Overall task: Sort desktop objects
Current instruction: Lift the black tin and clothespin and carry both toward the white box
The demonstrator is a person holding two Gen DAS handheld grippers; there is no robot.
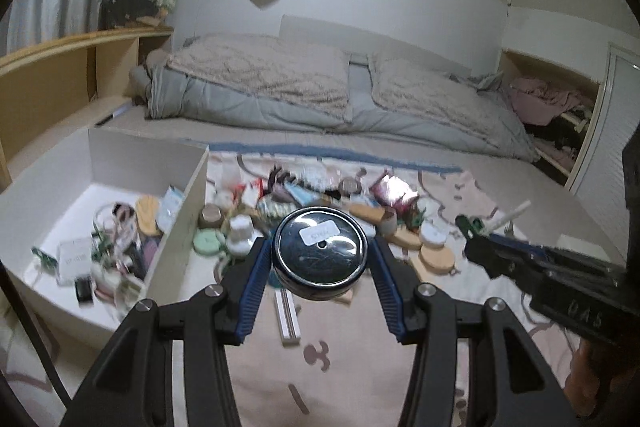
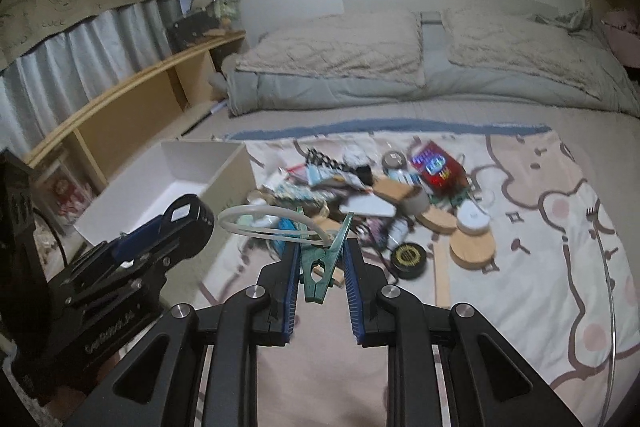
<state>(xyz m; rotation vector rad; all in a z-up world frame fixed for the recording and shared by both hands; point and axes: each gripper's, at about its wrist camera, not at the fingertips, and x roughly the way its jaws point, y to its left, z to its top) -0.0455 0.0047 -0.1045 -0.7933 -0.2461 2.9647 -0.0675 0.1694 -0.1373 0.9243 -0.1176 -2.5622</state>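
- Your left tongs (image 1: 320, 255) were clamped on a round black tin (image 1: 320, 251), lifted above the pile just right of the white box (image 1: 180, 227).
- Your right tongs (image 2: 322, 267) pinched a green clothespin (image 2: 322, 263), itself clipped to a white plastic loop (image 2: 272, 223), also raised clear of the blanket (image 2: 540, 267).
- You had the sorting partly done, as I judged it: the white box already held a jumble of small items, among them a wooden disc (image 1: 147, 215) and some packets.
- You still had most of it left: a heap of packets, wooden lids (image 2: 472, 247), a red foil pack (image 2: 436, 167) and a second black tin (image 2: 408, 257) lay on the blanket right of the box.
- The tin you held looked glossy and dark, with a chrome rim and a small white label on its lid.
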